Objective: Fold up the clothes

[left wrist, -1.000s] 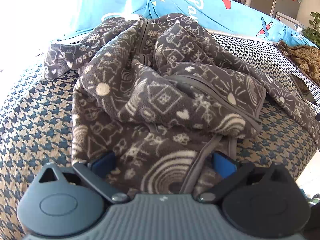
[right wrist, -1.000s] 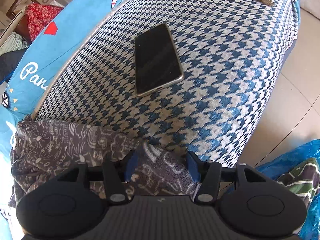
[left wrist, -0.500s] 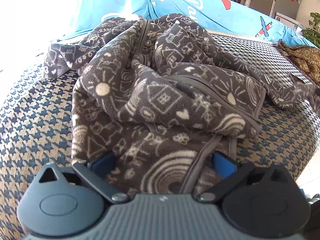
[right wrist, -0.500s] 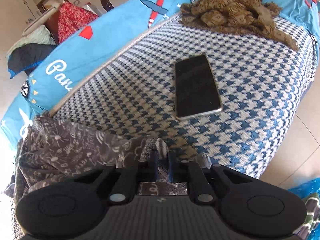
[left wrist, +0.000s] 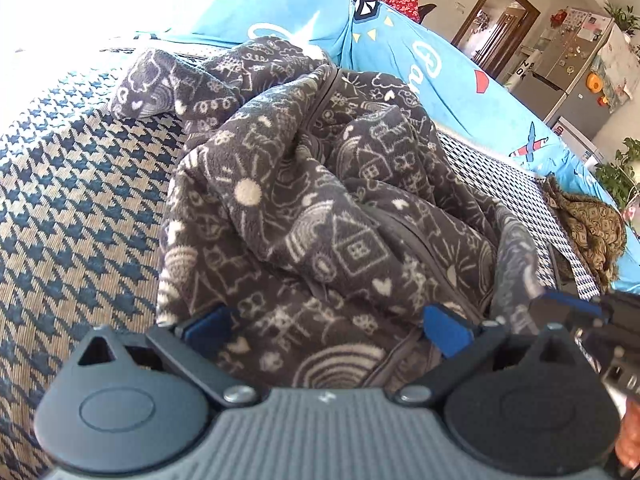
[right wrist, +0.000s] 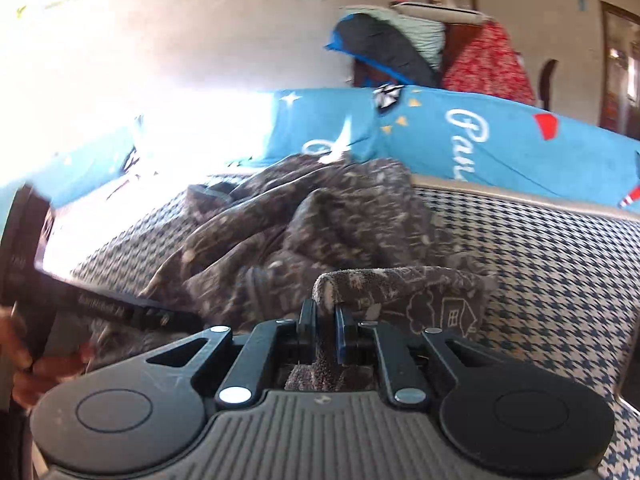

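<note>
Right wrist view: the right gripper [right wrist: 325, 326] pinches a sleeve [right wrist: 404, 280] of the fleece [left wrist: 320, 216] crumpled on the sofa [left wrist: 80, 184]. Left gripper [left wrist: 326, 330] is spread, empty. A thin pinch may slip if pulled quickly.

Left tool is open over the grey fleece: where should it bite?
Take the fleece at its near hem, by the zipper edge, coming from the front, low. That edge lies flat between the left tool fingers.
</note>
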